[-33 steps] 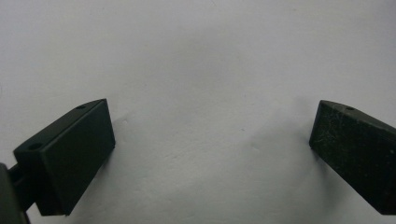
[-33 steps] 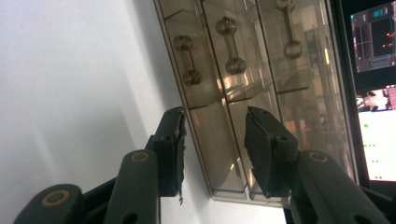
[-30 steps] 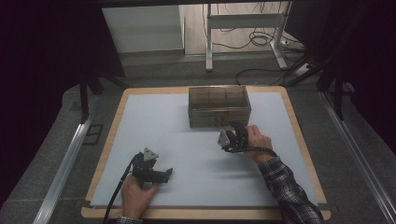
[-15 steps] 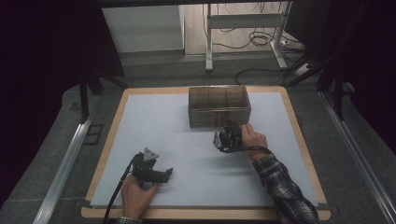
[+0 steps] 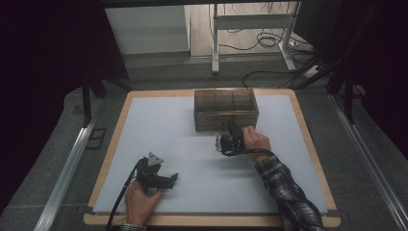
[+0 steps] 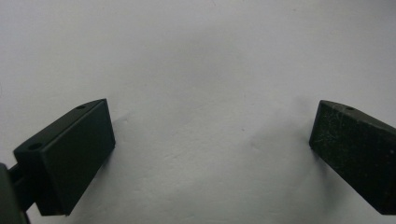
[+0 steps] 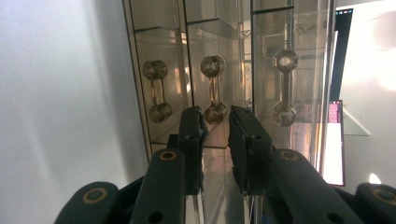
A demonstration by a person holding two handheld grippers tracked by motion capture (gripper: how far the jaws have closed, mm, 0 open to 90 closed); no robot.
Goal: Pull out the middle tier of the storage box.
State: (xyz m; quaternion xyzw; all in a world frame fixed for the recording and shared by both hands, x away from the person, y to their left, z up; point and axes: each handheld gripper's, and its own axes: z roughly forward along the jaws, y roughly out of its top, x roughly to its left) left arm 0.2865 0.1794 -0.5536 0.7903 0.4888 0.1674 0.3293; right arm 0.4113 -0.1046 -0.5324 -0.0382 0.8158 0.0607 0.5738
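Since the earlier frames the right gripper (image 5: 231,139) has shifted left along the front of the drawer box (image 5: 225,109) and dropped slightly, and its jaws have just been closing; left side unchanged.

Drawer box: clear, smoky-brown, three drawers across, sits at the far middle of the white mat (image 5: 163,130), its back edge near the mat's far edge. In the right gripper view three dumbbell-shaped handles show on its front: left handle (image 7: 157,91), middle handle (image 7: 213,89), right handle (image 7: 285,87). The view is rolled sideways, so the handles run vertically there.

Right gripper (image 7: 215,122): jaws narrowed to a small gap, lined up on the lower knob of the middle handle. That knob sits at the jaw tips, right at the gap. Whether the pads actually press on it, can't tell (looks just short of contact). The right hand (image 5: 255,142) holds the gripper at the box front, plaid sleeve (image 5: 284,192) trailing back to the mat's near right.

Left gripper (image 6: 212,140): jaws wide apart, nothing between them, bare mat underneath. In the high view the left gripper (image 5: 155,174) rests near the mat's near edge, left of centre, held by the left hand (image 5: 140,202), well apart from the box. Cable (image 5: 122,197) trails off the near edge.

The mat lies on a wooden board (image 5: 308,139).
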